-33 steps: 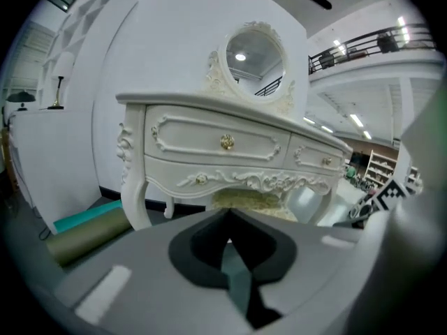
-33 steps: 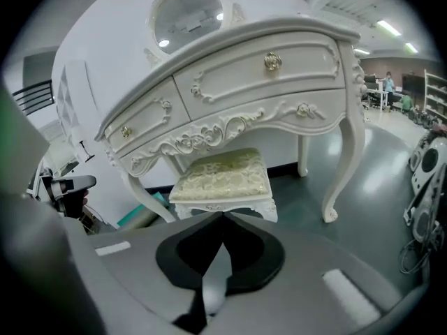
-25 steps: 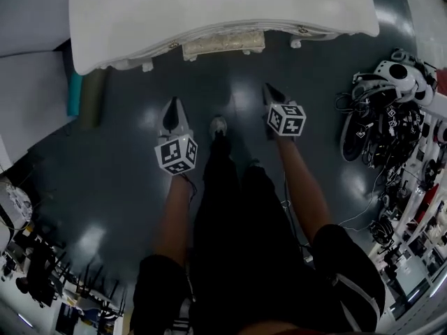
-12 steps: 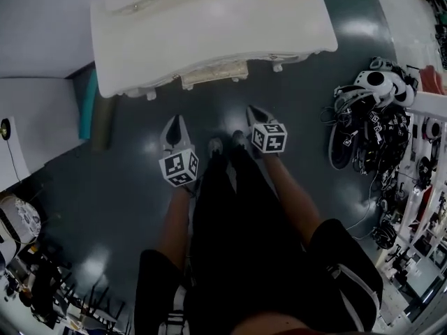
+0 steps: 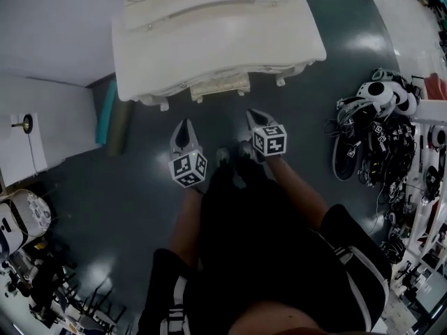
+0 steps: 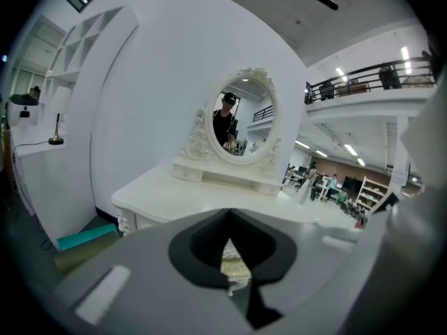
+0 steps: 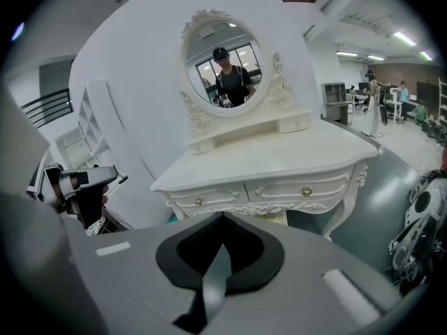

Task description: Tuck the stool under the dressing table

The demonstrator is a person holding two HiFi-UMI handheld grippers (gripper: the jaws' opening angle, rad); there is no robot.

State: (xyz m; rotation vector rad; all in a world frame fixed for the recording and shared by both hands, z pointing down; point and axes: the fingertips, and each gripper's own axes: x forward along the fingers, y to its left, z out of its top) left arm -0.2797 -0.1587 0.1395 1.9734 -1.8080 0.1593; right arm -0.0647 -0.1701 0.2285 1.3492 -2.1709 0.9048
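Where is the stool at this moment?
In the head view the stool is tucked under the dressing table, with only its front edge showing between the table's front legs.

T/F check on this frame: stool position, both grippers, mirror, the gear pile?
1. The stool sits under the dressing table, only its front edge showing. True.
2. The left gripper grips the stool. False: it is shut on nothing, apart from the stool.
3. The right gripper has its jaws open. False: shut, empty.
4. An oval mirror stands on the table. True.
5. The pile of headsets lies on the floor at the person's left. False: it lies at the right.
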